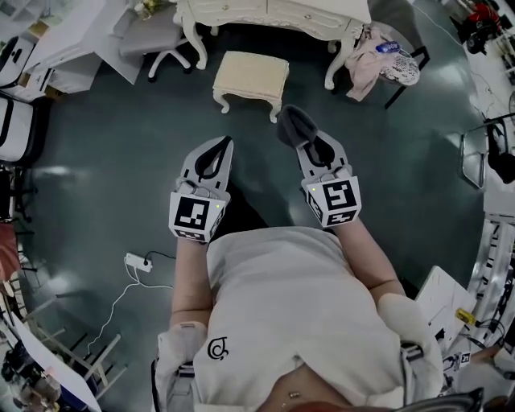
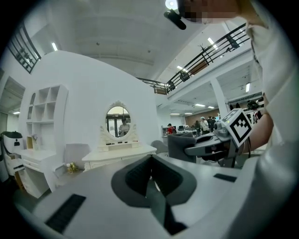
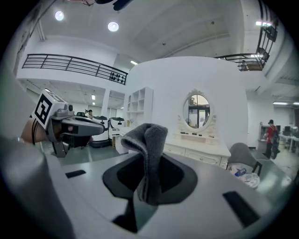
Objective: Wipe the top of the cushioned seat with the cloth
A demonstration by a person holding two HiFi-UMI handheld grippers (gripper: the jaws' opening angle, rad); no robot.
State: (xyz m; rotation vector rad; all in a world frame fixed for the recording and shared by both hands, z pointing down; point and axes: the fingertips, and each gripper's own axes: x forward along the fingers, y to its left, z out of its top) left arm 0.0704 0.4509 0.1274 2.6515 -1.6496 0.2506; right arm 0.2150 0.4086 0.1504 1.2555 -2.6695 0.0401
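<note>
A cream cushioned stool (image 1: 251, 79) stands on the dark floor in front of a white dressing table (image 1: 273, 16). My right gripper (image 1: 307, 143) is shut on a grey cloth (image 1: 294, 125), held in the air short of the stool; in the right gripper view the folded cloth (image 3: 148, 154) sticks up between the closed jaws. My left gripper (image 1: 214, 155) is held level beside it, shut with nothing between its jaws (image 2: 150, 184). The stool does not show in either gripper view.
A grey chair (image 1: 157, 40) stands left of the stool, and a chair draped with clothes (image 1: 378, 63) stands to its right. A white power strip with cable (image 1: 138, 262) lies on the floor at my left. Shelves and equipment line both sides.
</note>
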